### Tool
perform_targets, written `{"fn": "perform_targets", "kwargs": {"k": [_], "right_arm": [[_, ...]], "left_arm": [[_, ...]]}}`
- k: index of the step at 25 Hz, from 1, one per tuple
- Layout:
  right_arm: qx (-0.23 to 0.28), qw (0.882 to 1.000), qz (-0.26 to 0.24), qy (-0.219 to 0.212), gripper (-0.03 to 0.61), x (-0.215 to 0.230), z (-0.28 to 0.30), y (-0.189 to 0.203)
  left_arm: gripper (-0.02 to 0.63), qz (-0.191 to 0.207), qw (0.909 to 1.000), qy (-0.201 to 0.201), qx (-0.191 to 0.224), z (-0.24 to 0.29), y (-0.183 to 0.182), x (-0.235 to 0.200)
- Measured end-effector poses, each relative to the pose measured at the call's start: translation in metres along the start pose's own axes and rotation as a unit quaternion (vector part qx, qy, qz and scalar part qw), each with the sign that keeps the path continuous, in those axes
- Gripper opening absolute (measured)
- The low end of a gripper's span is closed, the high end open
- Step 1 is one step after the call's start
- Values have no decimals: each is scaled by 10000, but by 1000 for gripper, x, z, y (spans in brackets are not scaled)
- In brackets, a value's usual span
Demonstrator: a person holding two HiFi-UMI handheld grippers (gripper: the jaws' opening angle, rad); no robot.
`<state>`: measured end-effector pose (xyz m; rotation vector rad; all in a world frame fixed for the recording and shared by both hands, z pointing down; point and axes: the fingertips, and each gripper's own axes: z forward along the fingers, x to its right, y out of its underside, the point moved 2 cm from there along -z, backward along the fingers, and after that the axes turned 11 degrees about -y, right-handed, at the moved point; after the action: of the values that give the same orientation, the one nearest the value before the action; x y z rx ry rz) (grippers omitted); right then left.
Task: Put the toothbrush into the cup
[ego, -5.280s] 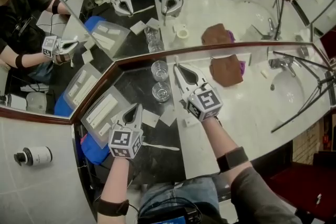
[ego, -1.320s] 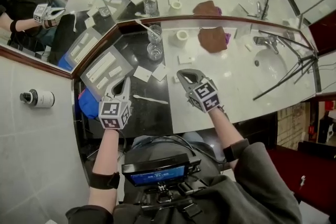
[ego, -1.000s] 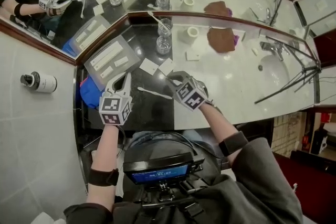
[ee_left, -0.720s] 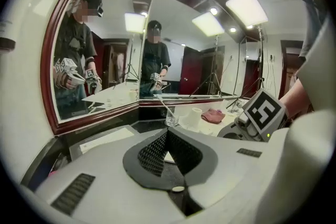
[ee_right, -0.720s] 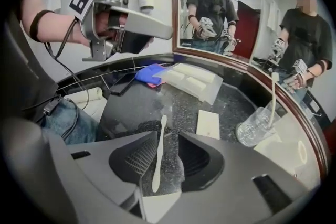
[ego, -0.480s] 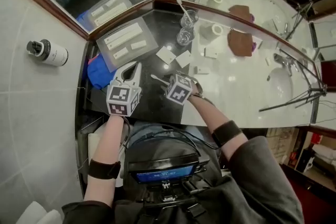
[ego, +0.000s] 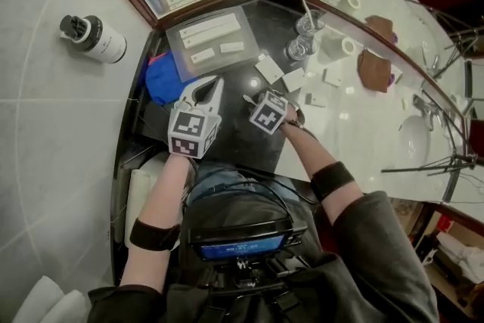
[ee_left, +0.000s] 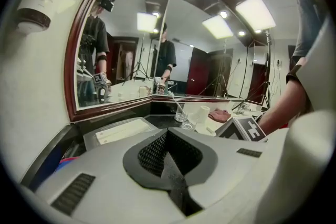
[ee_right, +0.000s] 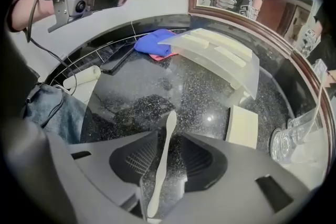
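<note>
white toothbrush (ee_right: 160,176) lies between the spread jaws of right gripper (ee_right: 168,147), which were just closing. left gripper (ee_left: 167,136), at its 9 o'clock, is pressed together, empty.

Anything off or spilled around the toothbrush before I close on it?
Nothing stands out. The toothbrush lies flat and whole on the dark counter, between the jaws of the right tool, which have just been closing but do not yet press it. The two glasses beyond stand upright.

head view looks steeply down; gripper views sit close behind their jaws, sharing the black counter (ego: 236,134).
</note>
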<state>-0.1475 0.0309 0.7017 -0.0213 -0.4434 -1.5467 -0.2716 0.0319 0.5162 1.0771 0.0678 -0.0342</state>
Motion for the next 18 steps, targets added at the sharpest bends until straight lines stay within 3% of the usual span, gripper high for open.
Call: {"fn": "perform_targets", "kwargs": {"k": [3,7,18], "right_arm": [[-19,10000,51,18,131,4,3,-5],[-86,9996,254,-78,19,8,9,2],[22,9996,285,-61,21,12,0,0]], "left_arm": [[2,-53,10000,-59,-45,-2,6,-9],[2,-97,9998,-144,-31,0,9,-19],[2,-53,9997,-221,-102,3,15,-24]]}}
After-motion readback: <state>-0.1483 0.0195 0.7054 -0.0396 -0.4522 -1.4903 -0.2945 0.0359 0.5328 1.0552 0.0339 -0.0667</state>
